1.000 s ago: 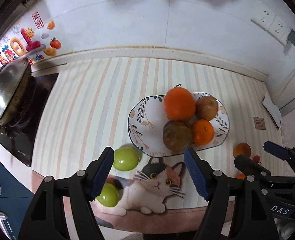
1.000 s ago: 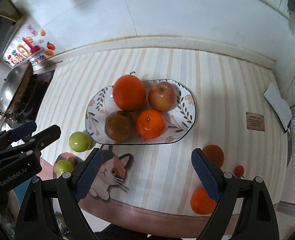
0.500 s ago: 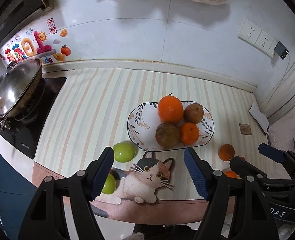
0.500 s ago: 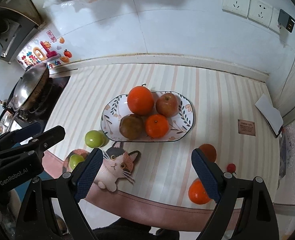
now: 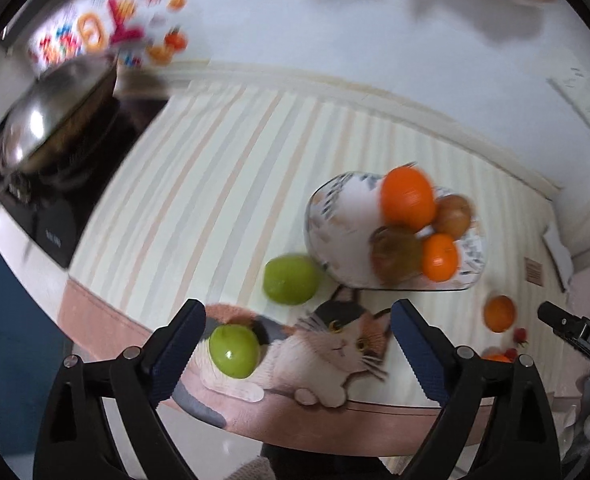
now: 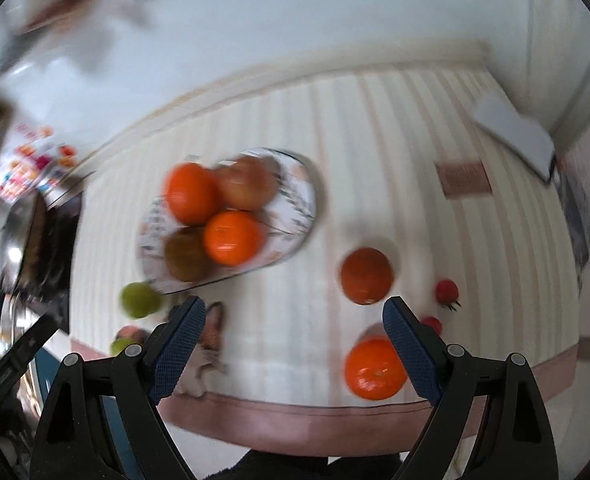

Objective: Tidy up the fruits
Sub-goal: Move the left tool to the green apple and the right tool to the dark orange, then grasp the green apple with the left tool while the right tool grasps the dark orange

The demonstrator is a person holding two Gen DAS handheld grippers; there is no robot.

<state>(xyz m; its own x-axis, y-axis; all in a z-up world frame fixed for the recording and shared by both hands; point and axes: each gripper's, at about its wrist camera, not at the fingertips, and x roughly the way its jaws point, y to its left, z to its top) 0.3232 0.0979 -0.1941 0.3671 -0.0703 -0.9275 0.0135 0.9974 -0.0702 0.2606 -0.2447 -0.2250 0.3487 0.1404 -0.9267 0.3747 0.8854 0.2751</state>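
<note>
Evidently both tools are angled toward loose fruit near the counter's front edge. In the left wrist view, the left gripper [image 5: 298,340] has its fingers spread wide and empty, with the near green apple [image 5: 234,351] at lower centre-left, just beside the left finger [image 5: 181,344] and lying on the cat picture [image 5: 335,354] of the striped mat [image 5: 199,200]. A second green apple [image 5: 291,279] sits just above it, close against the plate's rim. The plate [image 5: 337,216], right of centre, already carries a big orange [image 5: 407,198], a smaller orange [image 5: 439,258] and two brownish fruits, so it reads as the collecting place.

In the right wrist view, the right gripper [image 6: 294,340] is likewise apart and holds nothing. A loose orange [image 6: 375,368] lies low in the frame, just inside its right finger, and a darker orange [image 6: 367,276] sits above it; small red fruits [image 6: 447,291] lie to the right. The wide spread suits round fruit, likely for a side grasp. Both views are motion-blurred.
</note>
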